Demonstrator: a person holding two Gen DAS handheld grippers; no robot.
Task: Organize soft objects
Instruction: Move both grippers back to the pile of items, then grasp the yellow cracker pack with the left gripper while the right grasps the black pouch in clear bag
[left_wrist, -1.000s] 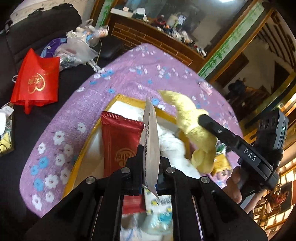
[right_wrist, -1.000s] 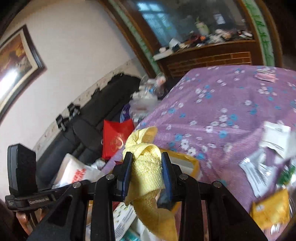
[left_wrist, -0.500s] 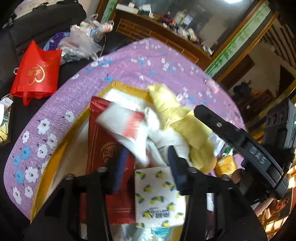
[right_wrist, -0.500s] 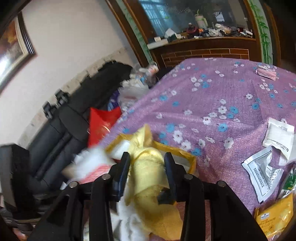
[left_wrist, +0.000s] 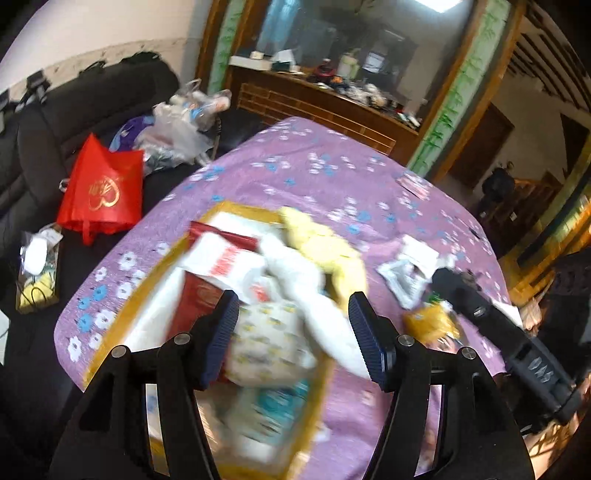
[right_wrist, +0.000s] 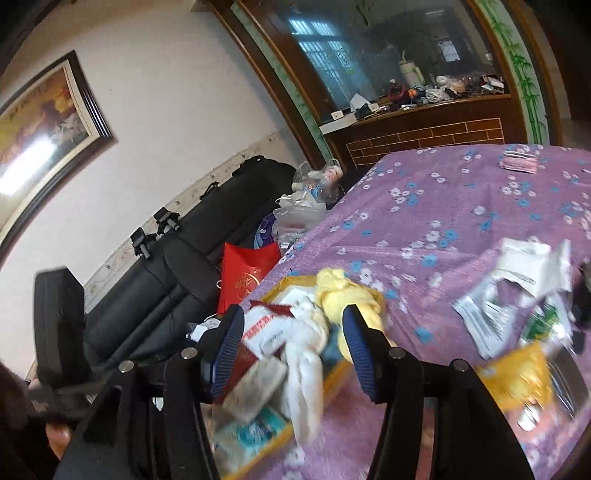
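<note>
A yellow-rimmed tray (left_wrist: 129, 310) (right_wrist: 334, 374) on the purple flowered cloth holds soft items. A yellow towel (left_wrist: 325, 247) (right_wrist: 343, 291) lies at its far corner, beside a white cloth (left_wrist: 306, 280) (right_wrist: 306, 354). A white and red packet (left_wrist: 221, 258) (right_wrist: 266, 328) rests on a red pack (left_wrist: 195, 299), with a tissue pack (left_wrist: 266, 339) in front. My left gripper (left_wrist: 291, 321) hangs above the tray, jaws still opening, nothing between them. My right gripper (right_wrist: 291, 339) also hovers over the tray, jaws opening and empty. It shows from the side in the left wrist view (left_wrist: 491, 317).
Loose sachets (right_wrist: 517, 284) (left_wrist: 410, 269) and a yellow packet (right_wrist: 517, 376) (left_wrist: 432, 325) lie on the cloth right of the tray. A red bag (left_wrist: 101, 192) and plastic bags (left_wrist: 177, 129) sit on the dark sofa at left. A wooden counter (right_wrist: 424, 125) stands behind the table.
Both grippers opened: the left let go of the white and red packet, the right let go of the yellow towel. Both items now lie in the tray, and both grippers have pulled back.
</note>
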